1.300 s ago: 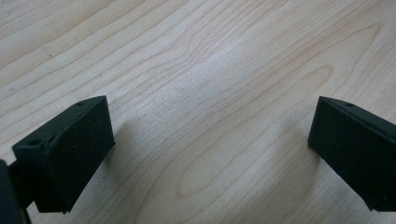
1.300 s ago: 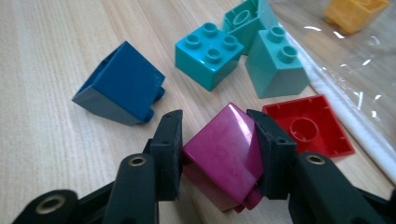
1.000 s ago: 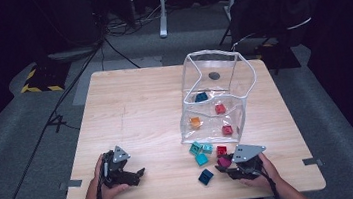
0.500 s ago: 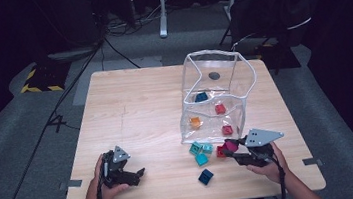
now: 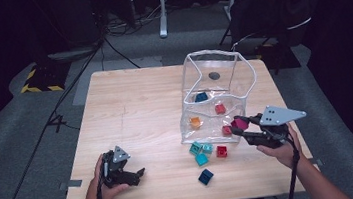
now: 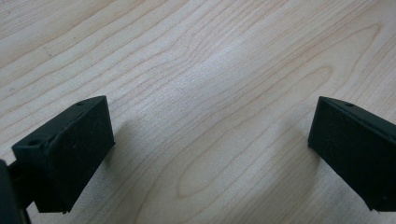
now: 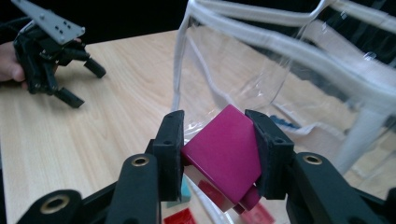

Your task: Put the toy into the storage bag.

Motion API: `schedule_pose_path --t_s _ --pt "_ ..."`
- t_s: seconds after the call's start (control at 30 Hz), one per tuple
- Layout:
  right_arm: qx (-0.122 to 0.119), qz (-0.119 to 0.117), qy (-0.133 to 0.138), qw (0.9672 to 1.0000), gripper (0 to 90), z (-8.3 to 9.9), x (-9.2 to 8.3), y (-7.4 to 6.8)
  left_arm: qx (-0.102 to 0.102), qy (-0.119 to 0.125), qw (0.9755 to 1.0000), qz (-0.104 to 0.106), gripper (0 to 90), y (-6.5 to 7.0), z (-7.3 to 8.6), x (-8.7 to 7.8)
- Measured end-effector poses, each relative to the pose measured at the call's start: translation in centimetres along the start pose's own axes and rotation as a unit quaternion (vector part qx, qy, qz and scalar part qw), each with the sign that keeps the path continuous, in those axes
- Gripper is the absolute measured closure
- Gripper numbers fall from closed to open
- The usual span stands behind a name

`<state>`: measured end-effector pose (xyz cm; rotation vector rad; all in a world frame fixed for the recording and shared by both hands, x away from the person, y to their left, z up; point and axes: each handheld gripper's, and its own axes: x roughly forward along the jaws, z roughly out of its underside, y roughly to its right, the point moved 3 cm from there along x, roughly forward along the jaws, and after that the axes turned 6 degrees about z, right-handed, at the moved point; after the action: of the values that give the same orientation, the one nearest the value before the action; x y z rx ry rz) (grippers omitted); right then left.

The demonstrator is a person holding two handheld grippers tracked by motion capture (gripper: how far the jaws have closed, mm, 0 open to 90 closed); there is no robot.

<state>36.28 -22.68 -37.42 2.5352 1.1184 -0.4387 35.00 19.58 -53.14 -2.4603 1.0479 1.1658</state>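
- Wooden table (image 5: 135, 109), dark room; clear bag (image 5: 217, 95) far right already holds four blocks.
- My right claw (image 5: 239, 127) clamps a magenta block (image 7: 224, 151) beside the bag's near wall.
- Left claw (image 5: 140, 174) gapes empty; five blocks (image 5: 205, 151) wait.

Counter (image 5: 135, 109): light wood, square | right half: clear bag (image 5: 217, 97) standing open | just before the bag: two teal blocks (image 5: 200, 149), red block (image 5: 221, 151), dark blue block (image 5: 205, 176) | near left corner: left gripper (image 5: 140, 173) resting on the wood.
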Motion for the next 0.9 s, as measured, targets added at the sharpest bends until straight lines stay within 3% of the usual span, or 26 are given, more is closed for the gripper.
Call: schedule_pose_path --t_s 0.4,0.6,0.9 --pt "-0.005 0.032 0.021 0.9993 60.0 -3.8 -1.1 1.8 0.000 0.000 1.0000 0.000 0.5 0.0 0.0 0.0" --pt "-0.002 0.048 0.023 0.9986 60.0 -5.1 -0.9 2.8 0.000 0.000 1.0000 0.000 0.5 0.0 0.0 0.0" --pt "0.000 0.055 0.031 0.9980 60.0 -6.5 -0.1 3.5 0.000 0.000 1.0000 0.000 0.5 0.0 0.0 0.0"
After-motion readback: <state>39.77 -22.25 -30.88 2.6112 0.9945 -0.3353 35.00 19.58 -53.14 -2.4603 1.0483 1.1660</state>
